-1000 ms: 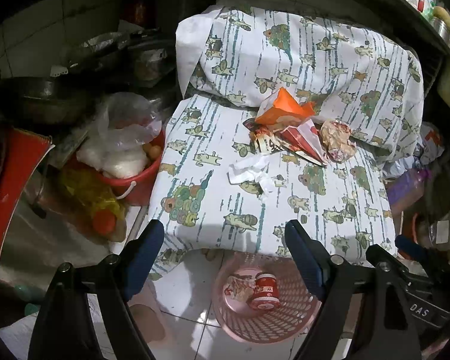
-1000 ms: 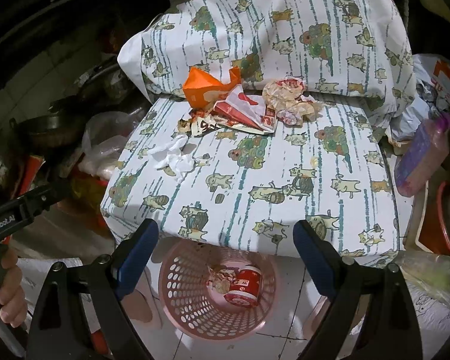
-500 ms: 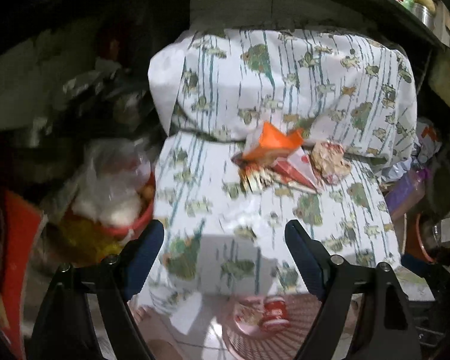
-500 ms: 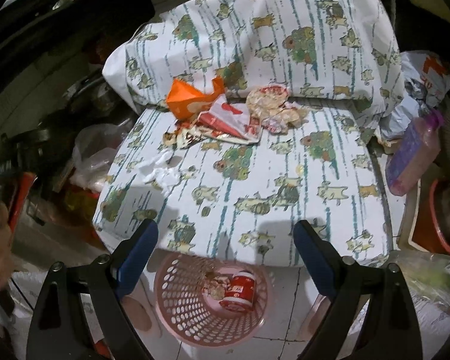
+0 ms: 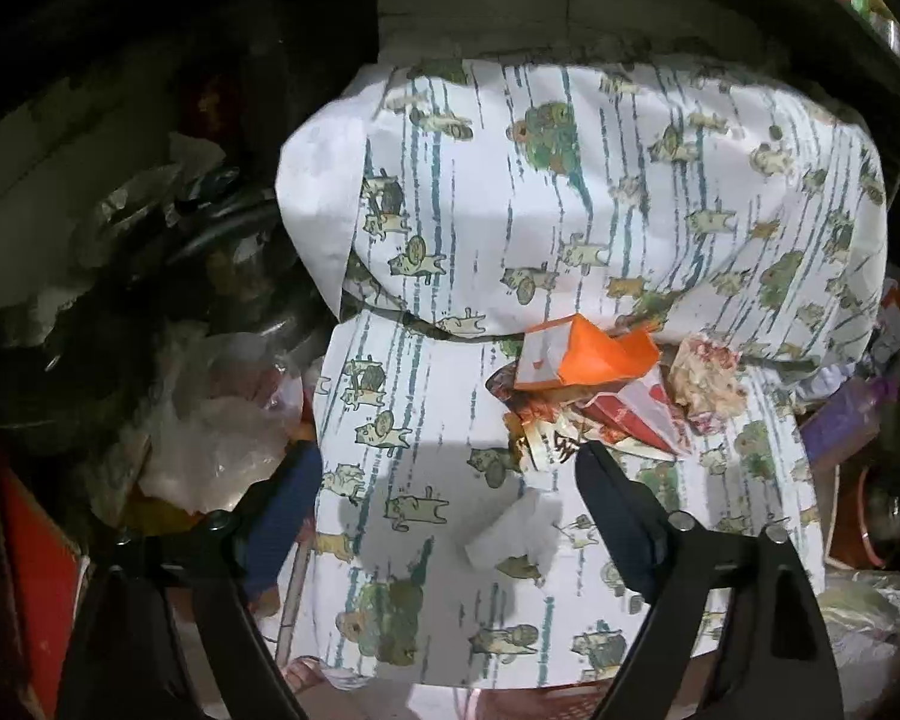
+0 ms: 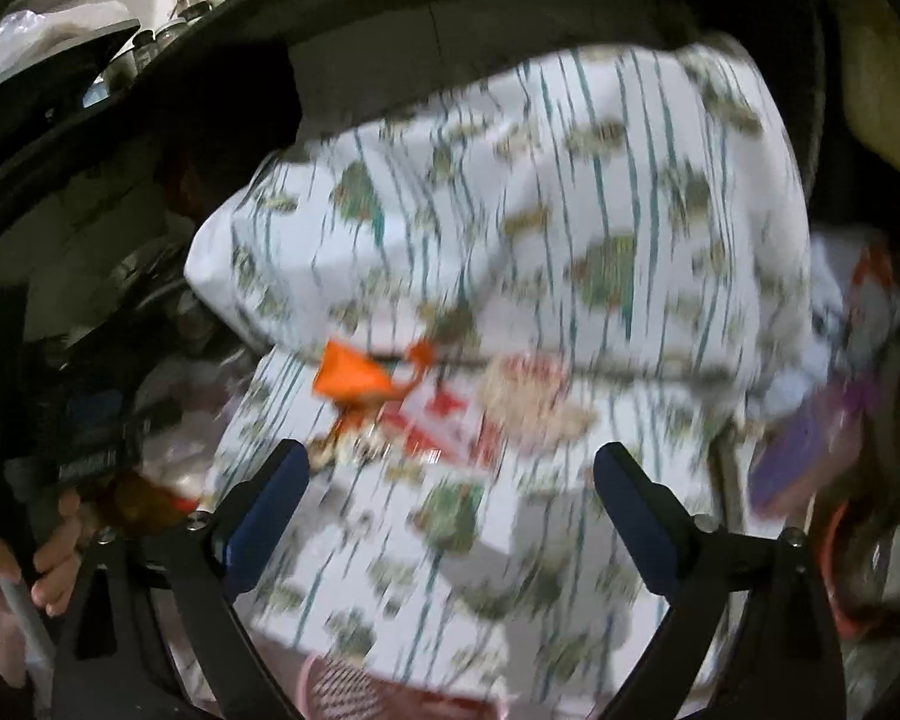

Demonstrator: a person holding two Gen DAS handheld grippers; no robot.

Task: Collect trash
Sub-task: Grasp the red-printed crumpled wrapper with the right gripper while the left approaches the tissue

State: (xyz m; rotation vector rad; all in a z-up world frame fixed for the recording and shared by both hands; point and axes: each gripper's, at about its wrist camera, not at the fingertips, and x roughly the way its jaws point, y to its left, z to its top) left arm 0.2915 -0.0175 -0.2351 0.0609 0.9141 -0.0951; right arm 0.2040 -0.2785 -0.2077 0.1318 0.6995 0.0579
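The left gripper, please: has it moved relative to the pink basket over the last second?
Yes. The left gripper has advanced over the cloth-covered seat toward the white tissue; the pink basket has slipped to the frame's bottom edge. Its jaws have been opening, empty.

No legible text. Dark lettering on crumpled wrapper (image 5: 561, 441), at 6 o'clock from orange carton (image 5: 594, 354), too creased to read.

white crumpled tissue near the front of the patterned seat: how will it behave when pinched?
The white tissue looks crumpled and thin, so it will probably crush flat and stay floppy. It seems very light, so a nudge from one finger of the left gripper may push it along the cloth-covered seat instead of trapping it. It is unlikely to roll.
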